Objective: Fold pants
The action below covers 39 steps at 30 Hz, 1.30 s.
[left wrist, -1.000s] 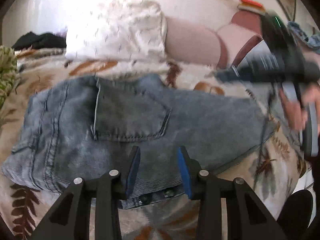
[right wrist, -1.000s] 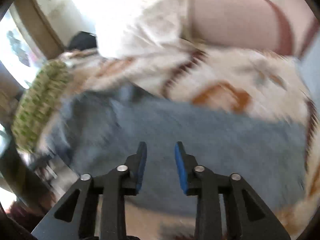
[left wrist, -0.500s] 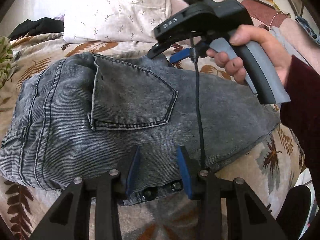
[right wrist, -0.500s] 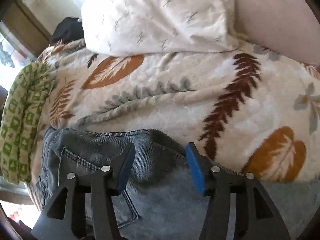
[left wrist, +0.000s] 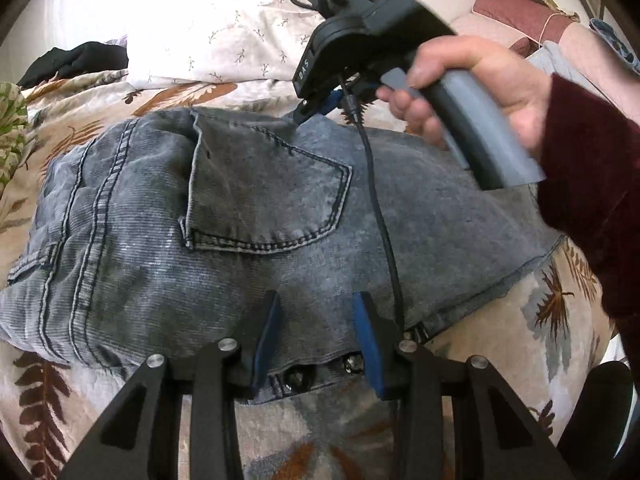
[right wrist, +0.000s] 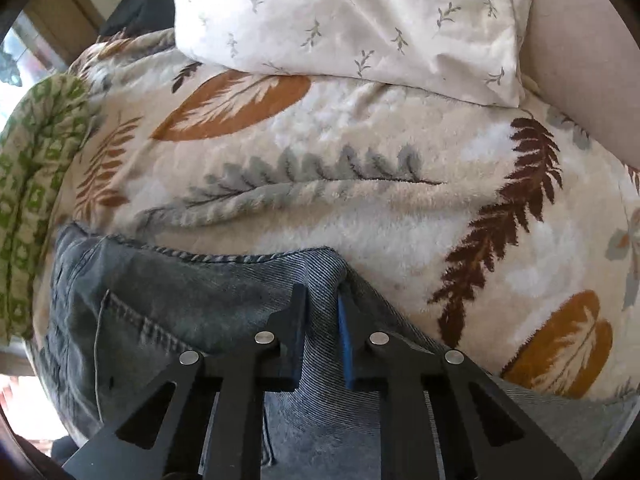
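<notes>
While fold awaits, blanket (right wrist: 320, 208), plush, leaf-printed, serves as soft work surface. Jeans (left wrist: 256, 216) lie flat across it, pocket up: grey ribbed denim, heavy seams, likely stiff to crease. Right gripper (right wrist: 322, 312) pinches far edge, jaws nearly closed on raised denim ridge, probably to lift. Left gripper (left wrist: 316, 332) jaws parted, empty, over near waistband.

The grey-blue denim pants (left wrist: 248, 208) look rough and ribbed. The cream leaf-print blanket (right wrist: 360, 216) is soft and fuzzy. The white pillow (right wrist: 360, 20) is smooth cloth.
</notes>
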{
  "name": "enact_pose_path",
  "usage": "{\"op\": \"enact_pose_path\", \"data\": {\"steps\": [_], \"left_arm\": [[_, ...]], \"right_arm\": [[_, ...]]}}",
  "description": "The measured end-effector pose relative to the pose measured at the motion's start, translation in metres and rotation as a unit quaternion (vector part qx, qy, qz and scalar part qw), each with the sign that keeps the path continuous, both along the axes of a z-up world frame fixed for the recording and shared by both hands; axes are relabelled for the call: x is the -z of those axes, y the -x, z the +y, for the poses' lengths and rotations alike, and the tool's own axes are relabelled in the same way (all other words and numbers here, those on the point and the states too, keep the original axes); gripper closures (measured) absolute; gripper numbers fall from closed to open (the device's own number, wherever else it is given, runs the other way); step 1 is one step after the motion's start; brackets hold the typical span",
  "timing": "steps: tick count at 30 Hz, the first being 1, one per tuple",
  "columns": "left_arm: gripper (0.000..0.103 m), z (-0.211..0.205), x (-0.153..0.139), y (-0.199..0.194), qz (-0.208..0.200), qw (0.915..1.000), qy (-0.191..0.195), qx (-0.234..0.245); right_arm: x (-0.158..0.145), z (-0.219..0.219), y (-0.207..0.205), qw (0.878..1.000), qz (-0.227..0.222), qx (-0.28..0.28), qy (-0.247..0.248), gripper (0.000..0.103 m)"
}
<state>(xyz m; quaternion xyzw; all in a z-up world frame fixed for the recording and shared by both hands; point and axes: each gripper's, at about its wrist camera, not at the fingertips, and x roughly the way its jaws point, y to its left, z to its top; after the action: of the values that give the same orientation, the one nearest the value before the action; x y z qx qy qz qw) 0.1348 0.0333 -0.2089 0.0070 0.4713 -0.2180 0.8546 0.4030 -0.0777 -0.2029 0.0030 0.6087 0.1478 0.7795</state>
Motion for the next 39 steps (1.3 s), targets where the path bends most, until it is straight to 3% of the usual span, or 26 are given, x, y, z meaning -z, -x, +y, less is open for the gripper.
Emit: {"op": "enact_pose_path", "data": {"steps": [2, 7, 10, 12, 15, 18, 20, 23, 28, 30, 35, 39], "left_arm": [[0.062, 0.000, 0.001, 0.002, -0.002, 1.0000, -0.003, 0.003], [0.062, -0.002, 0.001, 0.004, -0.017, 0.9998, -0.009, 0.005], [0.061, -0.004, 0.000, 0.005, -0.027, 0.9996, -0.009, 0.003], [0.060, -0.004, -0.001, 0.005, -0.034, 0.9994, -0.011, 0.006], [0.048, -0.005, -0.004, 0.006, -0.045, 0.9990, -0.002, 0.009], [0.037, -0.007, -0.007, 0.011, -0.070, 0.9975, -0.001, 0.007], [0.036, -0.008, -0.009, 0.014, -0.091, 0.9958, -0.001, 0.009], [0.036, -0.005, -0.011, 0.019, -0.103, 0.9944, 0.015, 0.014], [0.036, -0.004, -0.023, 0.029, -0.117, 0.9930, 0.015, -0.005], [0.036, -0.017, -0.031, 0.028, -0.113, 0.9936, 0.012, 0.003], [0.026, -0.086, -0.058, 0.015, -0.107, 0.9919, 0.002, 0.070], [0.025, -0.160, -0.075, -0.011, -0.098, 0.9853, -0.018, 0.139]], "right_arm": [[0.002, -0.002, -0.004, 1.000, -0.021, 0.020, 0.004, 0.096], [-0.002, -0.015, 0.003, 0.998, -0.031, 0.043, -0.044, 0.092], [-0.030, -0.046, 0.021, 0.991, -0.052, 0.075, -0.100, 0.080], [-0.053, -0.074, 0.046, 0.984, -0.080, 0.094, -0.126, 0.078], [-0.079, -0.119, 0.089, 0.976, -0.107, 0.123, -0.147, 0.068], [-0.091, -0.167, 0.143, 0.964, -0.130, 0.169, -0.160, 0.055], [-0.093, -0.207, 0.184, 0.951, -0.147, 0.210, -0.175, 0.054], [-0.087, -0.270, 0.252, 0.915, -0.172, 0.299, -0.211, 0.050], [-0.051, -0.364, 0.344, 0.814, -0.204, 0.448, -0.310, 0.046], [-0.035, -0.389, 0.357, 0.783, -0.189, 0.486, -0.338, 0.046], [0.000, -0.404, 0.355, 0.741, -0.125, 0.520, -0.405, 0.046], [0.010, -0.402, 0.346, 0.739, -0.101, 0.519, -0.419, 0.046]]}}
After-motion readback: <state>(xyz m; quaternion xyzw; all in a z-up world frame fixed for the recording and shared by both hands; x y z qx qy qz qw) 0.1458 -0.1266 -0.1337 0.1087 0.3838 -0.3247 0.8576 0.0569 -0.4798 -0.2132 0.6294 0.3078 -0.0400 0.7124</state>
